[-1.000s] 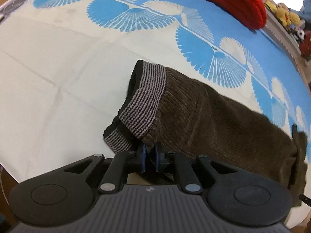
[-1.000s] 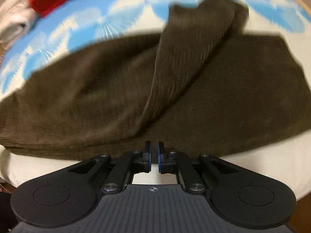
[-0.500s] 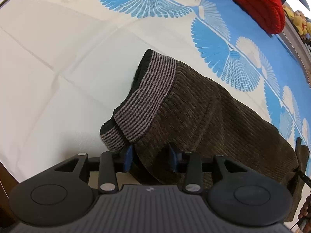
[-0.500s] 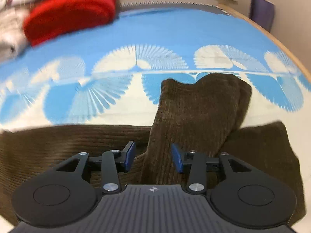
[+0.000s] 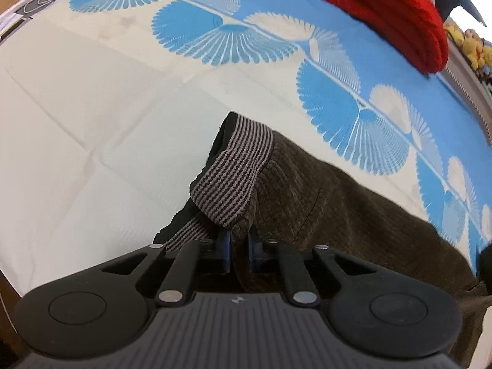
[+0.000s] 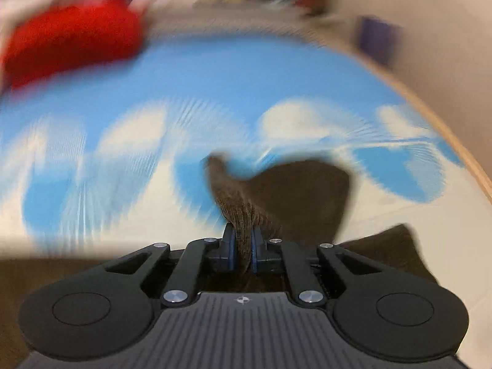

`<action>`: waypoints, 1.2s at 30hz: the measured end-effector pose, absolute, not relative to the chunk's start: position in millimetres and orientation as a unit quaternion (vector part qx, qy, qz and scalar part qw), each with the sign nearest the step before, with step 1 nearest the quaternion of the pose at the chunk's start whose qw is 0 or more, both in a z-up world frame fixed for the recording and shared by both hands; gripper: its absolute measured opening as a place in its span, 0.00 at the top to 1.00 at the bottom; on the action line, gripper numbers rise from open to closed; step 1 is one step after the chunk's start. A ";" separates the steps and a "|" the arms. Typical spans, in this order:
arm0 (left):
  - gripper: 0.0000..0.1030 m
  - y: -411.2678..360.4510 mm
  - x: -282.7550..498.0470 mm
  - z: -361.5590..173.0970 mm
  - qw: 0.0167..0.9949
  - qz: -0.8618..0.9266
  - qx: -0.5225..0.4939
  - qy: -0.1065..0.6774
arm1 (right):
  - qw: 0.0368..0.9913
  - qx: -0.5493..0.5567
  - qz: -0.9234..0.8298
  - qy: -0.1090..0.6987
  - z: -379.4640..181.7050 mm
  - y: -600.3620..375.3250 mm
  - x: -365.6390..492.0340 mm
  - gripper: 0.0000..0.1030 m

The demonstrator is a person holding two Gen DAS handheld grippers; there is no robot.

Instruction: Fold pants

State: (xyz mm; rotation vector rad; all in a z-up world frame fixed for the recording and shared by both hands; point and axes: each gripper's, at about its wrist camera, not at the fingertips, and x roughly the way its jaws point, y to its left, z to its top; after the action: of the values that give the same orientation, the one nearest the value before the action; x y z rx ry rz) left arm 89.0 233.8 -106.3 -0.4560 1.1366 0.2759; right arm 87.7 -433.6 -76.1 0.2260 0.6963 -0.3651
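Brown corduroy pants (image 5: 338, 203) with a grey-and-black striped waistband (image 5: 233, 175) lie on a blue and cream bedspread (image 5: 92, 123). My left gripper (image 5: 239, 246) is shut on the pants fabric just below the waistband, which is bunched and lifted. In the blurred right wrist view my right gripper (image 6: 243, 246) is shut on a fold of a pant leg (image 6: 295, 190) and holds it raised above the bed, with more brown fabric (image 6: 390, 246) lying underneath.
A red knitted garment (image 5: 396, 15) lies at the far side of the bed; it also shows in the right wrist view (image 6: 70, 43). Yellow soft toys (image 5: 473, 49) sit on a ledge behind. A wooden bed edge (image 6: 446, 129) runs along the right.
Both grippers were open half a second ago and have closed on the pants. The right gripper has lifted a pant leg and is moving fast. The left has bunched up the waistband.
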 end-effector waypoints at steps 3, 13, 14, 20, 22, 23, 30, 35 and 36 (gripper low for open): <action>0.91 238.7 85.2 -98.7 0.818 0.112 -0.235 0.512 | 0.886 0.223 -0.241 0.327 -67.8 -473.1 30.4 0.92; 0.83 256.8 74.4 -111.2 0.790 0.112 -0.270 0.539 | 0.781 0.385 -0.269 0.412 -145.1 -565.1 -68.6 0.59; 0.83 257.9 74.2 -112.5 0.787 0.113 -0.276 0.540 | 0.780 0.397 -0.273 0.399 -147.1 -571.9 -70.9 0.54; 0.66 258.6 75.3 -121.0 0.775 0.114 -0.296 0.547 | 0.743 0.473 -0.315 0.353 -168.8 -598.5 -64.1 0.52; 0.66 258.3 78.1 -122.6 0.776 0.123 -0.287 0.548 | 0.743 0.466 -0.324 0.354 -173.2 -598.9 -54.3 0.55; 0.67 258.9 79.4 -123.4 0.776 0.126 -0.286 0.548 | 0.747 0.455 -0.333 0.351 -171.4 -597.6 -50.1 0.78; 0.89 261.8 74.9 -98.3 0.816 0.122 -0.284 0.488 | 0.821 0.416 -0.307 0.241 -100.6 -587.9 -41.7 0.95; 0.89 259.7 65.2 -98.1 0.816 0.113 -0.251 0.509 | 0.799 0.399 -0.370 0.257 -86.6 -581.3 -84.3 0.95; 0.88 257.8 65.0 -104.8 0.807 0.115 -0.232 0.531 | 0.780 0.403 -0.378 0.293 -100.2 -585.2 -89.0 0.95</action>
State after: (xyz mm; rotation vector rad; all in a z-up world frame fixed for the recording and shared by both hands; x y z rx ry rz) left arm 65.0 257.8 -104.8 -0.4973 1.1360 0.2463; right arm -89.0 -585.2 -100.2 0.8715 0.6332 -0.8179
